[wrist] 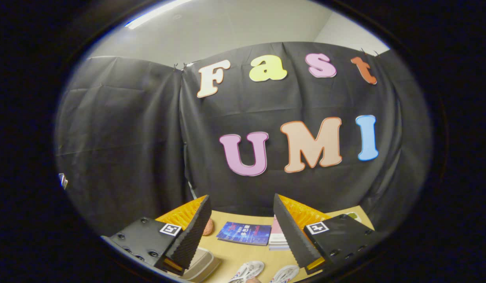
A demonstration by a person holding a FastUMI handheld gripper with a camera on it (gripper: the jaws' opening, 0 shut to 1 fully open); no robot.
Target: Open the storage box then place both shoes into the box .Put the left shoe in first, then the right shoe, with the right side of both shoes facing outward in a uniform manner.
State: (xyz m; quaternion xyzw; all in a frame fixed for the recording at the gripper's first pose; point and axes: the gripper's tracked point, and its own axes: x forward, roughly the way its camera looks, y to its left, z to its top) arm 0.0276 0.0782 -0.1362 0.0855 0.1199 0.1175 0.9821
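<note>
White shoes [262, 272] between hand-held gripper [243, 230] fingers

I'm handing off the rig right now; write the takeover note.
Gripper: open, holding nothing, raised above the table.
Shoes: a white pair side by side on the table, below and between the fingers, not yet moved.
Box: the pale container by the left finger may be it; too little visible to tell whether the lid is open.
Done: nothing evident.
Left: open box, left shoe in, then right, right sides outward.
</note>
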